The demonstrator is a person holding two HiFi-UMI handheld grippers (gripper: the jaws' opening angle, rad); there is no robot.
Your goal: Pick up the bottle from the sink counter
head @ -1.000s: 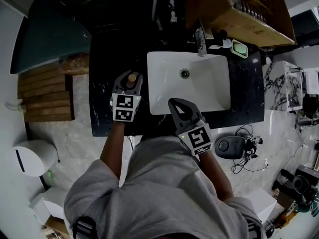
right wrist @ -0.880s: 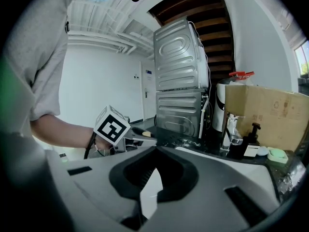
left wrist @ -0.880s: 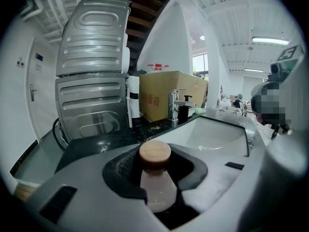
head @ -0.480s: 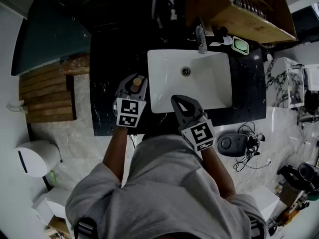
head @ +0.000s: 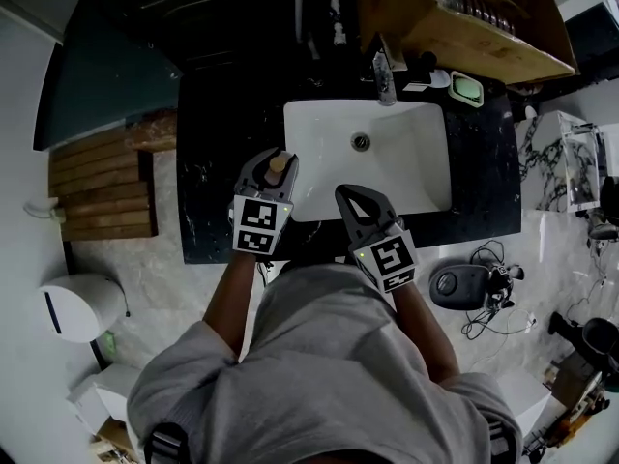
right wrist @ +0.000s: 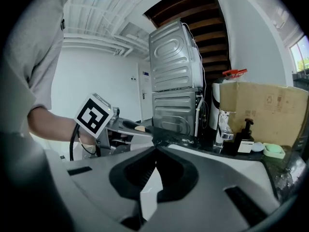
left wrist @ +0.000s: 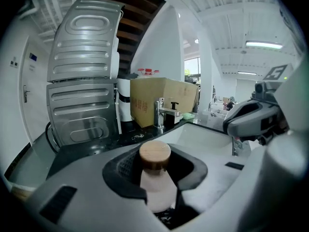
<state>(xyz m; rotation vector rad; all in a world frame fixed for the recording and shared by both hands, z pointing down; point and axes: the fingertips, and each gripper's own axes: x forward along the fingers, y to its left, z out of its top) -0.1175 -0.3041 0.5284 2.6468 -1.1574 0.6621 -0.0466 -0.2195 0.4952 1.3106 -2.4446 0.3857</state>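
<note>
A small pale bottle (left wrist: 157,187) with a round wooden cap (head: 279,162) sits between the jaws of my left gripper (head: 270,169), which is shut on its neck and body. In the left gripper view the cap (left wrist: 155,154) stands upright in the left gripper (left wrist: 157,172), over the black counter (head: 208,143) by the sink's left rim. My right gripper (head: 361,201) hovers at the sink's near edge, jaws shut tip to tip on nothing. The right gripper view shows its own right gripper (right wrist: 154,153) and the left gripper (right wrist: 120,124) with the bottle cap (right wrist: 140,128).
A white sink basin (head: 387,162) is set in the black counter, with a chrome faucet (head: 385,77) behind it. A green soap dish (head: 466,91), a pump dispenser (left wrist: 173,111) and a cardboard box (head: 464,17) stand at the back. Stacked metal appliances (left wrist: 82,95) rise at the far left.
My left gripper, still shut on the bottle, has moved right toward the sink's rim and nearer the person. The right gripper has barely moved.
</note>
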